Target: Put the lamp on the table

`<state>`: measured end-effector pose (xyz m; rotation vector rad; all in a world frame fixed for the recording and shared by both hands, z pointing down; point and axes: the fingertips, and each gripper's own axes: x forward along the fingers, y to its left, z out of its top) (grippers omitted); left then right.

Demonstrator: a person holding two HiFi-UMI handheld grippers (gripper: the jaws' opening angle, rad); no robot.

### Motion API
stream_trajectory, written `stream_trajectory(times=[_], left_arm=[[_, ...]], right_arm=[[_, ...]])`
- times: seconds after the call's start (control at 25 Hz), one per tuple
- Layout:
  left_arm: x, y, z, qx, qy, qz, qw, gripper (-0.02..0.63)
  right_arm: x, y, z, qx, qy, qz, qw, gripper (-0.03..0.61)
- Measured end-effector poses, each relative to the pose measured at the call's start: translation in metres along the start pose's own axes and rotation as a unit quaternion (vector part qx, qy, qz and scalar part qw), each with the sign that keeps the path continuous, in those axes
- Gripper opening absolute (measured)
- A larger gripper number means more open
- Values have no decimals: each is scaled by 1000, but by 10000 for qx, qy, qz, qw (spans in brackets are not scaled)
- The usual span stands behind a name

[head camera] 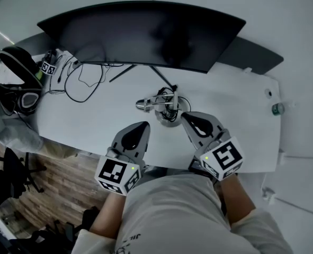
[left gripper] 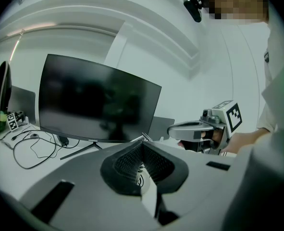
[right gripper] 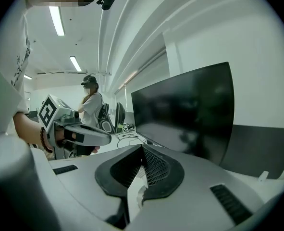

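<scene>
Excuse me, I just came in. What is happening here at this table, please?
A person holds a gripper in each hand over a white table. A small silver lamp sits on it, in front of the dark curved monitor. The left gripper and the right gripper are close to the lamp, one on each side, both with jaws together and nothing seen between them. The lamp seems already placed.

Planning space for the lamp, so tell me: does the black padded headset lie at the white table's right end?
No: the head view shows the black padded headset at the left end of the white table.
</scene>
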<state>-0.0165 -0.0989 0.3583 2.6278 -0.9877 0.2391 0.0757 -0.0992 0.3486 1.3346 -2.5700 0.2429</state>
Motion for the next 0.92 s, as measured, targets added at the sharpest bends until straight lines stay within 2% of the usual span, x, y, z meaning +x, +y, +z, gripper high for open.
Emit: stream_trajectory(times=[0.36, 0.92], left_arm=[[6, -2, 13, 78, -60, 2, 10000, 3], [3, 3, 15, 194, 11, 35, 9998, 3]], right_arm=[[4, 4, 9, -17, -25, 249, 9997, 31], [0, -5, 12, 242, -14, 189, 9995, 31]])
